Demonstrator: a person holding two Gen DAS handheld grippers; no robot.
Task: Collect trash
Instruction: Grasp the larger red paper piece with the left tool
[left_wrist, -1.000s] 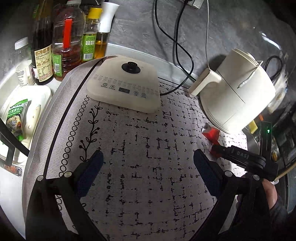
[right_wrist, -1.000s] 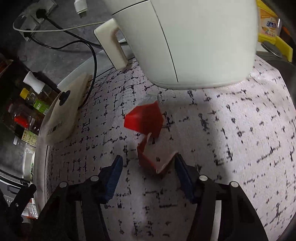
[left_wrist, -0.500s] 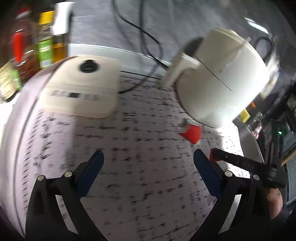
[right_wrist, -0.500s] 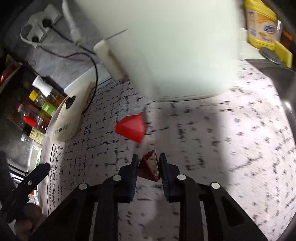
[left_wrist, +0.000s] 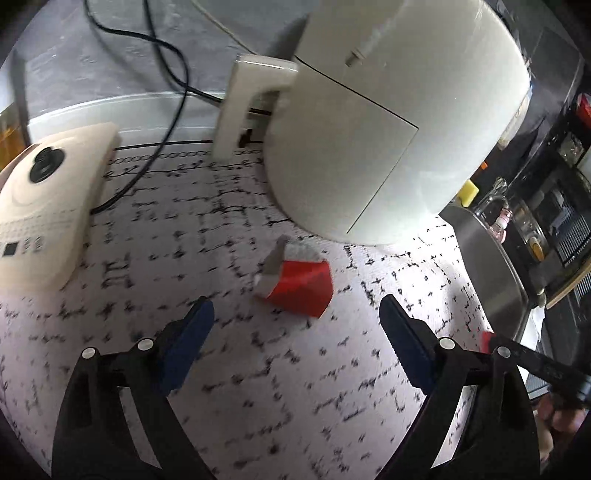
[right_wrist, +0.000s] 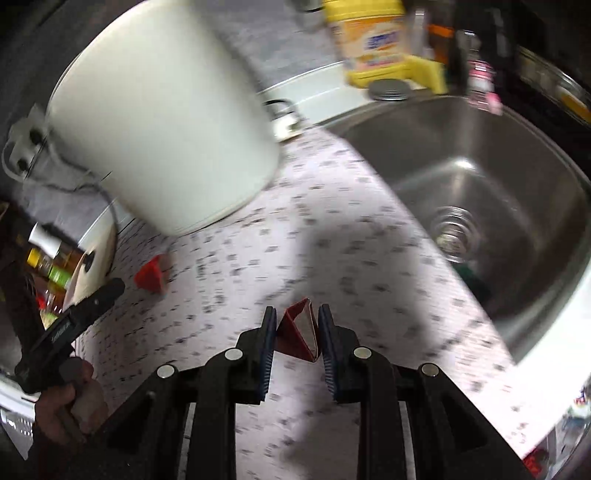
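Note:
A red carton piece with a white torn edge (left_wrist: 297, 286) lies on the patterned mat just ahead of my left gripper (left_wrist: 295, 325), which is open and empty. The same piece shows far left in the right wrist view (right_wrist: 150, 277). My right gripper (right_wrist: 297, 334) is shut on a second red folded scrap (right_wrist: 300, 332) and holds it above the mat. The tip of the right gripper shows at the left wrist view's right edge (left_wrist: 532, 363).
A large white air fryer (left_wrist: 388, 129) stands behind the red piece. A flat white appliance (left_wrist: 40, 206) with a black cord lies left. A steel sink (right_wrist: 476, 192) is right, with a yellow bottle (right_wrist: 373, 37) behind it. Oil bottles (right_wrist: 51, 266) stand far left.
My left gripper swung right and closer to the red carton piece. My right gripper closed on the second red scrap, lifted it and swung right toward the sink.

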